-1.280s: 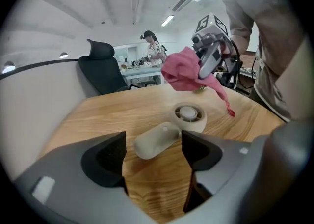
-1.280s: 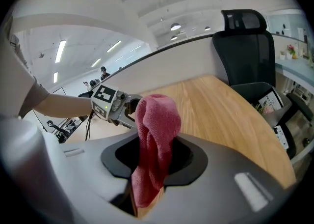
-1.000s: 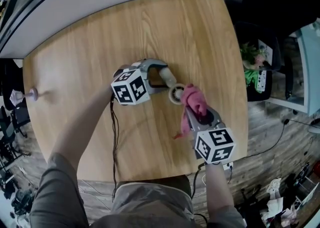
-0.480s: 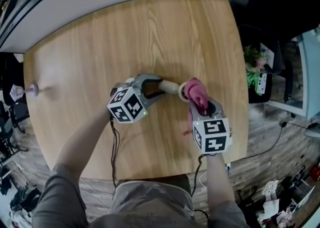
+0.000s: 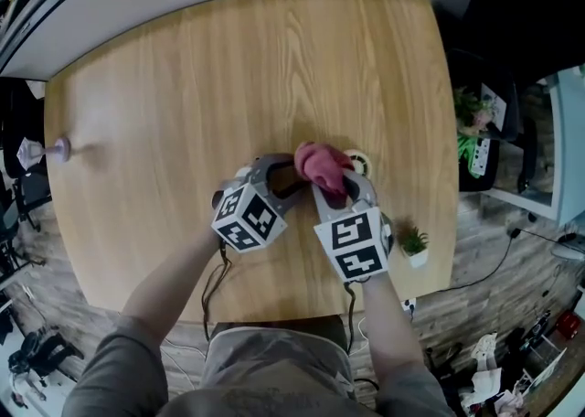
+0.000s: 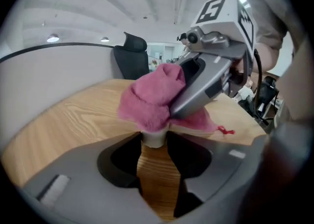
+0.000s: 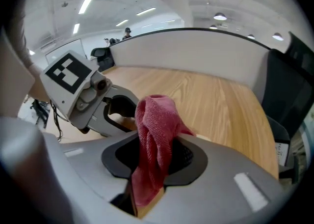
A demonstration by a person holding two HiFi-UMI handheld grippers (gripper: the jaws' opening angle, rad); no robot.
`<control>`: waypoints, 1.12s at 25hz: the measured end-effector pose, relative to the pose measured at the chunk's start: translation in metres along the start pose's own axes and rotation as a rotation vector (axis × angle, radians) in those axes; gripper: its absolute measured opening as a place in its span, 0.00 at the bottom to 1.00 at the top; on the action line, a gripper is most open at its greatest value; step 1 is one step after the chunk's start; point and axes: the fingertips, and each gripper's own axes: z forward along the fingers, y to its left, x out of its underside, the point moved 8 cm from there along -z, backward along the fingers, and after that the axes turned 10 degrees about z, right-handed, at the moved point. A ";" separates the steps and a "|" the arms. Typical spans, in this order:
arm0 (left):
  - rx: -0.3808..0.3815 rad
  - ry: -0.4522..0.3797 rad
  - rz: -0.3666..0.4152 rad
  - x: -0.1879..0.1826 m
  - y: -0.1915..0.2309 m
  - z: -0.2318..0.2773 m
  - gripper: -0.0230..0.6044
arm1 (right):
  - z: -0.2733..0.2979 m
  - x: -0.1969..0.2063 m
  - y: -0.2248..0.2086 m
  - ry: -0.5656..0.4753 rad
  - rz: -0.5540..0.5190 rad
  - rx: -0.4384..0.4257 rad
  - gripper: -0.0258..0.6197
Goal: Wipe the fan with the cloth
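A small cream fan lies on the wooden table (image 5: 183,86), its round head (image 5: 357,163) showing to the right of the cloth. My left gripper (image 5: 291,176) has the fan's handle (image 6: 153,138) between its jaw tips, which are still closing on it. My right gripper (image 5: 336,185) is shut on a pink cloth (image 5: 320,164), which is bunched on top of the fan just beyond the left jaws. In the right gripper view the cloth (image 7: 154,120) stands up out of the jaws (image 7: 153,161) and hides the fan. The two grippers sit side by side, nearly touching.
A tiny potted plant (image 5: 414,243) stands near the table's right front edge. A small pale purple object (image 5: 57,148) sits at the far left edge. A dark chair (image 5: 484,4) and a floor plant (image 5: 471,109) are beyond the right edge.
The left jaws have closed round the fan's handle. The right gripper has swung left with the cloth, from beside the fan's head to over the fan. Both cubes have rolled.
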 end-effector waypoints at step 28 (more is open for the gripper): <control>-0.029 0.040 -0.056 0.004 -0.033 -0.009 0.29 | -0.014 0.025 0.002 0.034 -0.095 0.093 0.23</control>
